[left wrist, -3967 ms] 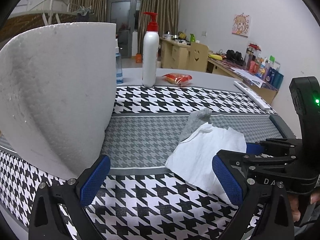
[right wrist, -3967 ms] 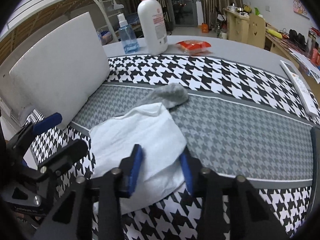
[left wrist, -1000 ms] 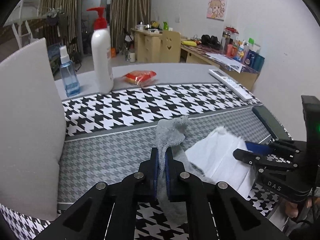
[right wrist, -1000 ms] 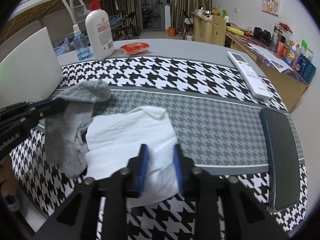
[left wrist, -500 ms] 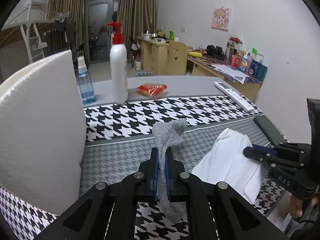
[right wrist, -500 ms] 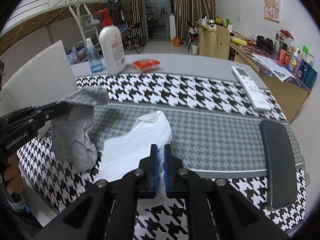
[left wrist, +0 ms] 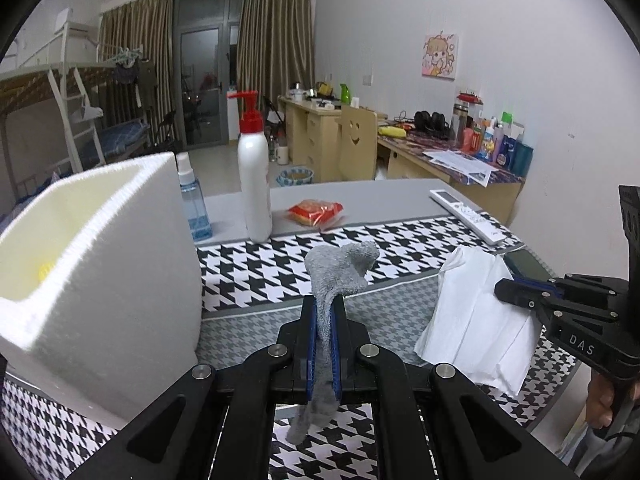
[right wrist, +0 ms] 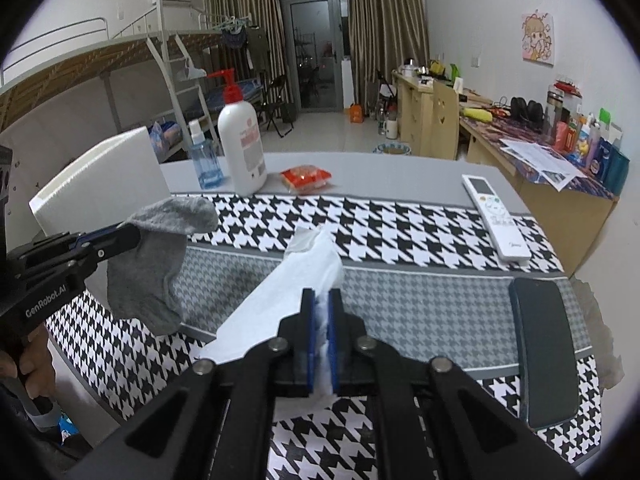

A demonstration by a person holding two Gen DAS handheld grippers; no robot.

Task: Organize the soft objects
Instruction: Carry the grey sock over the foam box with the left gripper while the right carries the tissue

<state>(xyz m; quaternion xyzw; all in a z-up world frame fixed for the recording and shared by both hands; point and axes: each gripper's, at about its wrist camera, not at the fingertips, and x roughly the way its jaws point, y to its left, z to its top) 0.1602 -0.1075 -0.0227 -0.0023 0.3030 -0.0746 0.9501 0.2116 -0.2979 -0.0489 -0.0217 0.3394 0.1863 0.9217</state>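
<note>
- The surface (right wrist: 400, 168) carried a houndstooth cloth (right wrist: 400, 296), black-and-white with a grey middle band.
- A white foam box (left wrist: 120, 280) stood open-topped at the left edge (something small and yellow lay inside, too unclear to name).
- The white cloth (left wrist: 472, 320) hung lifted off the houndstooth, pinched at one edge by the right tool (right wrist: 320, 340), its blue pads pressed together on the fabric.
- The grey sock (left wrist: 340, 276) dangled clear of the surface just beside the box, clamped mid-length in the left tool (left wrist: 325, 344).
- Behind stood a white pump bottle (left wrist: 254, 184), a blue spray bottle (left wrist: 192, 200), a red snack packet (left wrist: 316, 211) and a remote (right wrist: 496, 216).
</note>
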